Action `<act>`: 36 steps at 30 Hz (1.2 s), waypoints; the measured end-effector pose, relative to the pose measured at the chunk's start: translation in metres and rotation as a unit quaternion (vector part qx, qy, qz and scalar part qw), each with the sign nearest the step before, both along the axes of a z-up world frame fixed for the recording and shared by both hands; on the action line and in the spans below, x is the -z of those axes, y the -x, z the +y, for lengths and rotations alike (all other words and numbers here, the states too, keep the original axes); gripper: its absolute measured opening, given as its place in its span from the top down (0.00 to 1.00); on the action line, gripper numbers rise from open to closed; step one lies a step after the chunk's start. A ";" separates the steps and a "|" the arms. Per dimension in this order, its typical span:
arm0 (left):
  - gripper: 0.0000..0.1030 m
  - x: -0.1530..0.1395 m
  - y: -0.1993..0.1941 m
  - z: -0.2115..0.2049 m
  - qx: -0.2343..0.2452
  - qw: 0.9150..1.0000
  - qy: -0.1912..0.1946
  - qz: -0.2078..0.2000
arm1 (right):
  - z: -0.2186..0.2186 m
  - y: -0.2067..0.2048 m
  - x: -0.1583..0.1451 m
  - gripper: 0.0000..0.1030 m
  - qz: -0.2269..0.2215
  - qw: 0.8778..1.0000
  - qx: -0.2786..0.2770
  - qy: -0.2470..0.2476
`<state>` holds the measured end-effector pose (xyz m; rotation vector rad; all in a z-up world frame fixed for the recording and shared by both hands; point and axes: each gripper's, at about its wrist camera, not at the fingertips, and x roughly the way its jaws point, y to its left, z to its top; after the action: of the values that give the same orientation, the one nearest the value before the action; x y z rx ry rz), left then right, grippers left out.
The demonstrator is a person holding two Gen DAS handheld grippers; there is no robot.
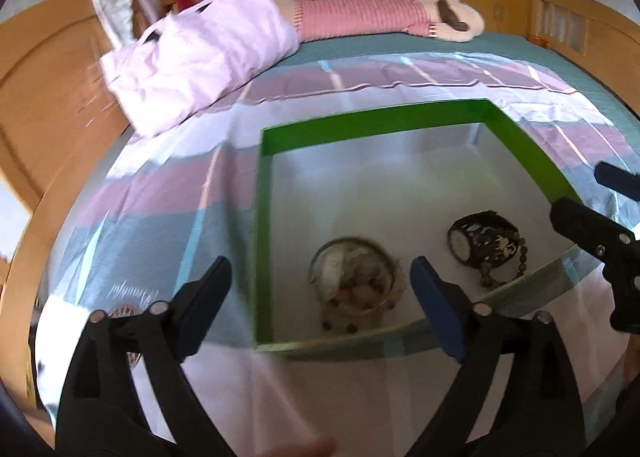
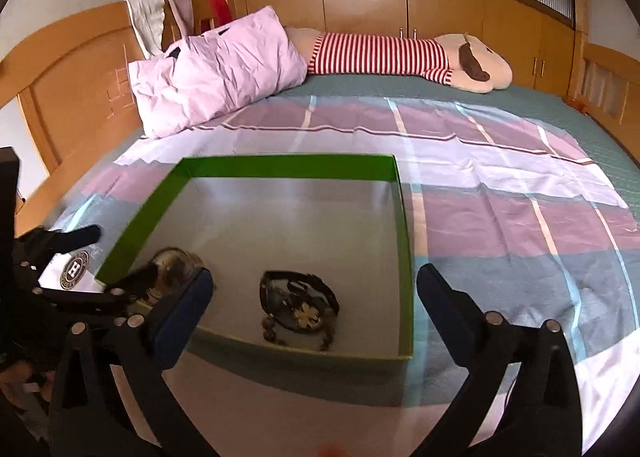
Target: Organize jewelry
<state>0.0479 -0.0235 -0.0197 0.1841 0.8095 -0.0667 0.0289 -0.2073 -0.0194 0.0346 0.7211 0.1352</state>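
A shallow green box (image 1: 520, 145) (image 2: 280, 163) with a grey floor lies on the bed. Inside it, near the front wall, rest two jewelry pieces. The pale beaded bundle (image 1: 354, 289) (image 2: 176, 269) lies on the left, partly hidden in the right wrist view. To its right lies the dark beaded piece (image 1: 484, 245) (image 2: 298, 309). My left gripper (image 1: 320, 273) (image 2: 116, 253) stands open over the front left corner, its pads wide of the pale bundle. My right gripper (image 2: 316, 279) (image 1: 588, 193) is open too, above the dark piece and apart from it. Neither holds anything.
The box sits on a pink, white and blue checked sheet (image 2: 500, 209). A pink pillow (image 2: 216, 73) and a long plush toy in a red striped shirt (image 2: 400, 53) lie at the far side. A wooden headboard (image 2: 80, 73) is at the left and cabinets (image 2: 400, 5) stand behind.
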 end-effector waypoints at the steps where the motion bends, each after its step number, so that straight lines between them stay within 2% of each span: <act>1: 0.06 -0.001 0.002 0.003 -0.003 1.000 0.010 0.005 | 0.002 0.000 0.001 0.01 0.001 1.000 0.003 0.009; 3: 0.04 -0.003 0.003 0.009 -0.006 0.999 0.029 0.013 | 0.004 0.002 0.001 0.01 -0.006 1.000 0.012 0.022; 7: 0.03 -0.005 0.001 0.015 -0.011 0.999 0.035 0.019 | 0.004 0.005 0.002 0.01 -0.017 0.999 0.024 0.015; 15: 0.02 -0.003 -0.003 0.013 -0.008 0.999 0.031 0.031 | 0.006 0.002 0.012 0.01 -0.013 0.999 0.030 0.016; 19: 0.02 -0.002 -0.003 0.012 -0.005 0.999 0.037 0.036 | 0.009 0.004 0.009 0.01 -0.017 0.999 0.024 0.017; 28: 0.02 0.006 -0.001 -0.003 0.014 0.999 0.015 0.042 | 0.012 0.008 0.007 0.01 -0.023 0.999 0.015 0.022; 36: 0.02 0.005 -0.002 -0.001 0.011 0.999 0.020 0.045 | 0.011 0.007 0.005 0.01 -0.025 0.999 0.020 0.019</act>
<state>0.0501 -0.0246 -0.0250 0.1526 0.8957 -0.1136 0.0215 -0.1964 -0.0241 0.0090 0.6723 0.0841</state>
